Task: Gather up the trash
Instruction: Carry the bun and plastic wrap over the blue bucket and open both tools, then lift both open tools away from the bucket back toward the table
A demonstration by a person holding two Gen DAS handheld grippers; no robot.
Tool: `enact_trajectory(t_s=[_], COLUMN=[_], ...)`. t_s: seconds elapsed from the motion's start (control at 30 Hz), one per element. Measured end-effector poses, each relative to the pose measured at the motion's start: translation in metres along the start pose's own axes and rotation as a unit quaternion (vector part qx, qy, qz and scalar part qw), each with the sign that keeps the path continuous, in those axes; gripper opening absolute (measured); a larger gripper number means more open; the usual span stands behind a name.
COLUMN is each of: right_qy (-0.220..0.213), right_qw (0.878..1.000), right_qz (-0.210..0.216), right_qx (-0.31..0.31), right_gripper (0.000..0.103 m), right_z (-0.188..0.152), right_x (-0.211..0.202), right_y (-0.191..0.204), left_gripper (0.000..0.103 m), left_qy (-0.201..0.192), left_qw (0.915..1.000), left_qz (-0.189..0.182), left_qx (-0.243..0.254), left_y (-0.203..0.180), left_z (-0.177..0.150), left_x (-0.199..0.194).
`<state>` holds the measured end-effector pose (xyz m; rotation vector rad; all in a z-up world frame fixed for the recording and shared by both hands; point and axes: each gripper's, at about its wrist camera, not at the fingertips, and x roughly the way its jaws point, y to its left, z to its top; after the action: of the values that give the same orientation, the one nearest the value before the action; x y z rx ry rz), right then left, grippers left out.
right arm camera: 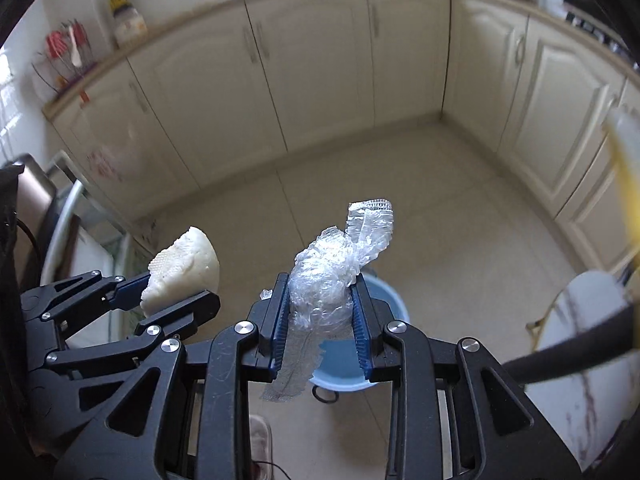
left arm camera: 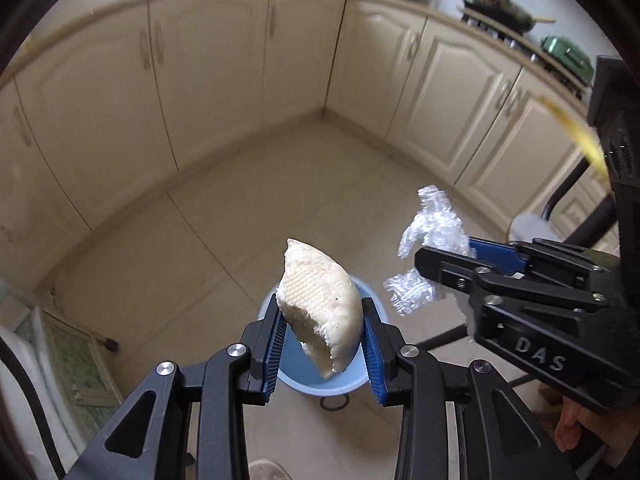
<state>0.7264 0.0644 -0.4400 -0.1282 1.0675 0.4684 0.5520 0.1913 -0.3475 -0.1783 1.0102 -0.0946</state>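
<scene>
Down over the kitchen floor, right in the corner where the cream cabinets meet, both grippers are pointing down at a light blue bucket sitting on the tiles. The 2 views split things up a bit: the left wrist view is the only one that gets the stovetop with a dark pan and a green thing beside it on the counter, plus a bit of the person's hand under the other tool, while the right wrist view catches the far counter with a jar and some red utensils, and a white marbled surface off to the right edge. The left gripper has its blue pads partly closed and clamped on a chunk of white bread that looks torn or bitten at the lower edge, sticking up past the fingertips. The right gripper is about the same width apart and squeezing a wad of crumpled clear plastic wrap, with a strip of it trailing down by the left finger. Both bits of trash hang above the bucket, not in it. The bucket itself is mostly hidden behind the fingers in either view, so I can't tell what's inside; the bit of interior that shows just looks blue. There's a small dark ring on the floor just beside the bucket, on the near side.
</scene>
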Motion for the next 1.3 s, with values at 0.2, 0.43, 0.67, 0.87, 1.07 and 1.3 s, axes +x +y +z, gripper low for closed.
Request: enact_trajectory(t_s=[0.2,0.43,0.67,0.87,1.07,1.3], right_qy=[0.075,0.098,0.087,0.048,-0.03,-0.172], right_qw=[0.996,0.993,0.992,0.997,0.999,0.982], right_qz=[0.017,0.027,0.038,0.014,-0.015,-0.072], right_qx=[0.037,0.063,0.078,0.063,0.024,-0.005], right_gripper=[0.031,0.054,0.069,0.076,0.086,0.098], right_z=[-0.007,-0.007,-0.009,0.0,0.007,-0.017], right_x=[0.097,0.14,0.127,0.077,-0.016,-0.171], right_y=[-0.035,-0.055,-0.064,-0.037,0.006,0.051], left_gripper=[0.032,0.041,0.06,0.064,0.07,0.086], left_qy=[0.075,0.114,0.102,0.047,-0.035,-0.167], left_qw=[0.997,0.9935,0.9944,0.9957,0.991,0.9771], left_qz=[-0.02,-0.004,0.012,0.052,0.105,0.123], left_qx=[-0.001,-0.005,-0.027,-0.06,-0.076,-0.048], left_y=[0.005,0.004,0.006,0.011,-0.006,-0.075], left_z=[-0.01,0.014,0.031,0.019,0.016,0.005], left_x=[0.082,0.13,0.115,0.043,-0.07,-0.211])
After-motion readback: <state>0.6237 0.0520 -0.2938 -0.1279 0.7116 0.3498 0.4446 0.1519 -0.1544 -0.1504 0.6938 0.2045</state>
